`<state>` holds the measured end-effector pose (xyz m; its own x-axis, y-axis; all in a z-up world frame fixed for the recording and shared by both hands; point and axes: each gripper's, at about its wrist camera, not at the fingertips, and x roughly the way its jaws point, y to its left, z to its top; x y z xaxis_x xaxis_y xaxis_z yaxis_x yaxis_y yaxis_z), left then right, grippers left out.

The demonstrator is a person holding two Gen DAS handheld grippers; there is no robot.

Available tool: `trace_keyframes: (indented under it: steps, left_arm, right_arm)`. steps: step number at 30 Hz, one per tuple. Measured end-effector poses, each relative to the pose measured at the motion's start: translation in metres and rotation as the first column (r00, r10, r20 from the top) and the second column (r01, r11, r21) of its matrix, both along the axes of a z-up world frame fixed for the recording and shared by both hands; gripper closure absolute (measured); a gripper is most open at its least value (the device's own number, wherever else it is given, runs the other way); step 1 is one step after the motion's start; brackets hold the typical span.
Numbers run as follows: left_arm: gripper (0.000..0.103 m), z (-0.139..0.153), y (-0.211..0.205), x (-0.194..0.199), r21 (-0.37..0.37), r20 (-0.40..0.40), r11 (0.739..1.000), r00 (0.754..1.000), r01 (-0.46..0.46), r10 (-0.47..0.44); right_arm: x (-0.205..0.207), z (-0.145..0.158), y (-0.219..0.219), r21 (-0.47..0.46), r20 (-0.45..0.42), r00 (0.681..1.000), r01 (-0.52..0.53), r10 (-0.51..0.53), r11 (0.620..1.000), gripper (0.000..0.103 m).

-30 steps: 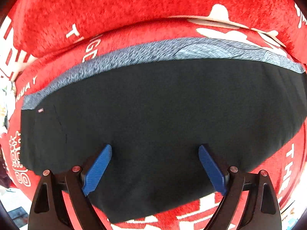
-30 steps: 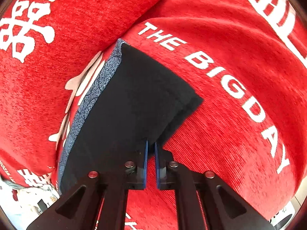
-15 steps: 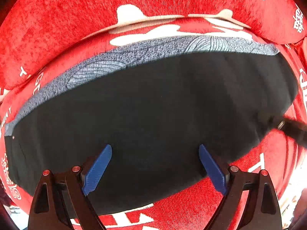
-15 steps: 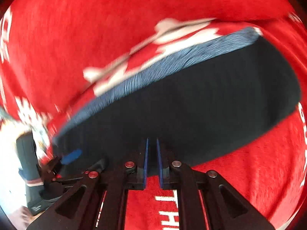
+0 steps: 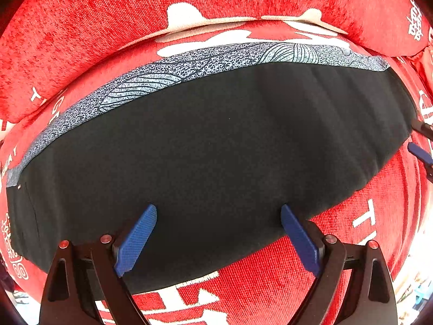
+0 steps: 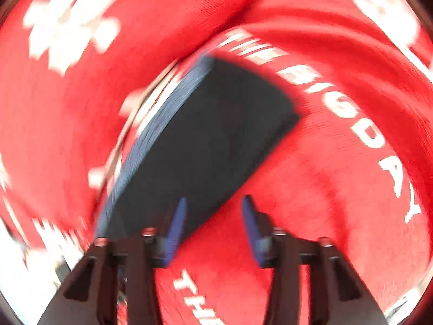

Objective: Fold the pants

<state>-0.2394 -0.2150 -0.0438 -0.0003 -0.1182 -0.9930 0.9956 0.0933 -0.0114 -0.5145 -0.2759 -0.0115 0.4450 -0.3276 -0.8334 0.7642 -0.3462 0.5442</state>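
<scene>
The black pants (image 5: 211,149) lie folded flat on a red cloth, with a grey patterned strip (image 5: 189,65) along their far edge. My left gripper (image 5: 218,211) is open over the near edge of the pants, holding nothing. In the blurred right wrist view the pants (image 6: 205,140) run away from me. My right gripper (image 6: 213,203) is open at their near end, empty. Its blue fingertip (image 5: 419,153) shows at the right edge of the left wrist view.
The red cloth (image 5: 284,284) with white lettering covers a cushioned seat. A raised red cushion (image 5: 108,13) runs along the far side. The lettering "THE BIG DAY" (image 6: 338,108) runs right of the pants.
My right gripper was shut on the pants' edge and has now opened and let go. It swung quickly, so its view is blurred. The left gripper stayed open and shifted slightly.
</scene>
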Motion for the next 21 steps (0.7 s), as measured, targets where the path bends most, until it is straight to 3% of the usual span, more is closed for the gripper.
trace_keyframes:
  steps: [2, 8, 9, 10, 12, 17, 21]
  left_arm:
    - [0.008, 0.000, 0.001, -0.001, 0.005, 0.005, 1.000, 1.000, -0.001, 0.001]
    - [0.008, -0.002, -0.004, -0.001, 0.015, 0.008, 1.000, 1.000, -0.009, 0.009]
    - [0.008, -0.002, -0.004, -0.001, 0.017, 0.011, 1.000, 1.000, -0.011, 0.011]
    - [0.008, -0.002, -0.004, -0.001, 0.020, 0.013, 1.000, 1.000, -0.013, 0.012]
    - [0.008, -0.002, -0.005, -0.001, 0.024, 0.016, 1.000, 1.000, -0.016, 0.015]
    - [0.008, -0.005, -0.007, -0.004, 0.023, 0.027, 1.000, 1.000, -0.012, 0.012]
    - [0.008, -0.005, -0.009, -0.005, 0.031, 0.032, 0.999, 0.999, -0.013, 0.012]
  right_arm:
    - [-0.026, -0.015, -0.006, 0.006, 0.052, 0.996, 0.073, -0.073, 0.997, 0.051]
    - [-0.047, -0.026, -0.012, -0.031, 0.177, 0.971, 0.169, -0.161, 0.985, 0.053]
    - [-0.046, -0.029, -0.017, -0.025, 0.194, 0.966, 0.180, -0.172, 0.983, 0.058]
    - [-0.046, -0.030, -0.022, -0.010, 0.201, 0.964, 0.179, -0.173, 0.984, 0.088]
    - [-0.047, -0.028, -0.030, 0.011, 0.219, 0.964, 0.152, -0.151, 0.988, 0.090]
    - [-0.033, 0.018, -0.034, -0.122, 0.164, 0.986, 0.046, -0.025, 0.991, 0.091]
    - [-0.033, -0.011, -0.042, -0.043, 0.116, 0.992, 0.046, -0.041, 0.998, 0.091]
